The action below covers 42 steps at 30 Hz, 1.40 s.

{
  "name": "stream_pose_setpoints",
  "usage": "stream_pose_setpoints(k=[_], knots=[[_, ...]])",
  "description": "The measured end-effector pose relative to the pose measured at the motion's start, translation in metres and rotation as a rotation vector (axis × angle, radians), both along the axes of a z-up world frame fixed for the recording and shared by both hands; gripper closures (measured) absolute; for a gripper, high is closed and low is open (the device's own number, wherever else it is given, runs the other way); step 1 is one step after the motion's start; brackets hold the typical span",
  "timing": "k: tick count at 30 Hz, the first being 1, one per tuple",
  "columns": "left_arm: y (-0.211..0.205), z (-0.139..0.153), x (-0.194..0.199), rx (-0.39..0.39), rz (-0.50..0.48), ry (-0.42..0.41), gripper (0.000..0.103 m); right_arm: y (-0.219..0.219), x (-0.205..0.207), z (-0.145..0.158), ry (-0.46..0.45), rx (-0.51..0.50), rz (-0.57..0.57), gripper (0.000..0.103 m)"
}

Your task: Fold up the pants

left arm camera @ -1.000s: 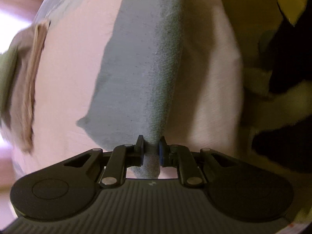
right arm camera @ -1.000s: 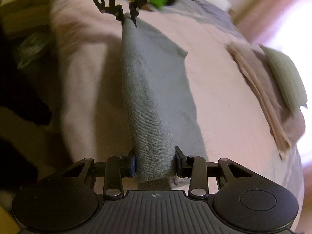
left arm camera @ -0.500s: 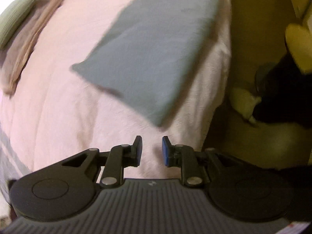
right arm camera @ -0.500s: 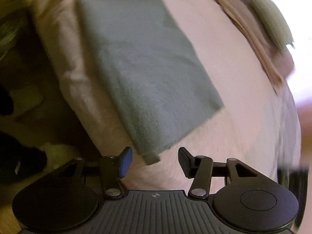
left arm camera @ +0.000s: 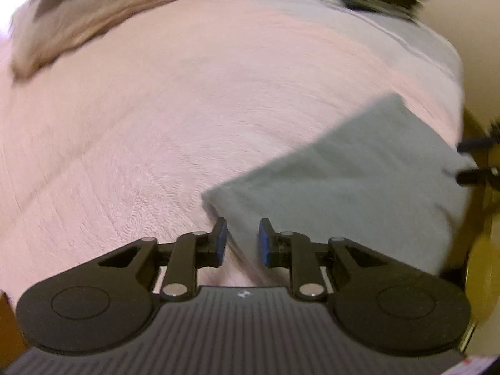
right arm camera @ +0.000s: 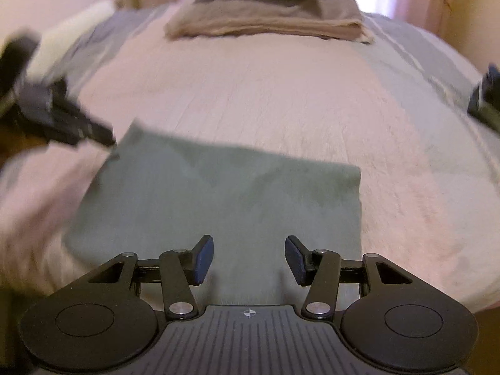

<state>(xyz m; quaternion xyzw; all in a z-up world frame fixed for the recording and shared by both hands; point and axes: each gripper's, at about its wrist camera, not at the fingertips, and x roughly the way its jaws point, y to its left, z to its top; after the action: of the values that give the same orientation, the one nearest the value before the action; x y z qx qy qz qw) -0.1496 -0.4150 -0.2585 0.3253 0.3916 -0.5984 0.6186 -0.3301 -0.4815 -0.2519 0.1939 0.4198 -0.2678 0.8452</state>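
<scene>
Pants [left arm camera: 359,193] lie folded flat on the pink bedspread [left arm camera: 187,125] in the left wrist view, off to the right near the bed's edge. The left gripper [left arm camera: 240,239] hangs over their near corner, its jaws having just opened a little, gripping nothing. In the right wrist view the pants [right arm camera: 218,193] spread below the right gripper [right arm camera: 249,259], whose jaws have just widened and hold nothing. Folded brown cloth [right arm camera: 268,22] sits far back.

pants [right arm camera: 218,193] grey-green | bedspread [right arm camera: 281,93] pale pink | folded stack [right arm camera: 265,22] brown | tongs pads [right arm camera: 203,259] blue
</scene>
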Motion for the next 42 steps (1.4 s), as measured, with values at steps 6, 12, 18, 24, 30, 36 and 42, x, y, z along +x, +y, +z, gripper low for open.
stream_pose_setpoints(k=[6, 12, 18, 24, 30, 36, 42], knots=[[-0.026, -0.028, 0.022, 0.023, 0.085, 0.070, 0.080, -0.084, 0.003, -0.020, -0.018, -0.009, -0.041, 0.055], [-0.027, -0.025, 0.026, 0.034, 0.136, 0.063, 0.073, -0.129, 0.000, -0.041, -0.024, 0.093, -0.074, 0.055], [-0.020, -0.028, 0.025, 0.064, 0.165, 0.112, 0.083, -0.142, -0.008, -0.048, -0.067, 0.203, -0.161, 0.085], [-0.023, -0.010, 0.024, 0.008, 0.154, 0.123, 0.093, -0.148, -0.027, -0.031, -0.129, 0.205, -0.212, 0.103], [-0.024, -0.050, 0.045, 0.034, 0.223, 0.190, 0.090, -0.158, -0.026, -0.070, -0.100, 0.245, -0.210, 0.103], [-0.018, -0.031, 0.058, 0.043, 0.206, 0.196, 0.079, -0.142, -0.037, -0.042, -0.045, 0.175, -0.262, 0.091], [0.003, 0.009, 0.047, 0.006, 0.056, 0.167, 0.083, -0.057, -0.050, 0.015, -0.109, 0.071, -0.295, 0.079]])
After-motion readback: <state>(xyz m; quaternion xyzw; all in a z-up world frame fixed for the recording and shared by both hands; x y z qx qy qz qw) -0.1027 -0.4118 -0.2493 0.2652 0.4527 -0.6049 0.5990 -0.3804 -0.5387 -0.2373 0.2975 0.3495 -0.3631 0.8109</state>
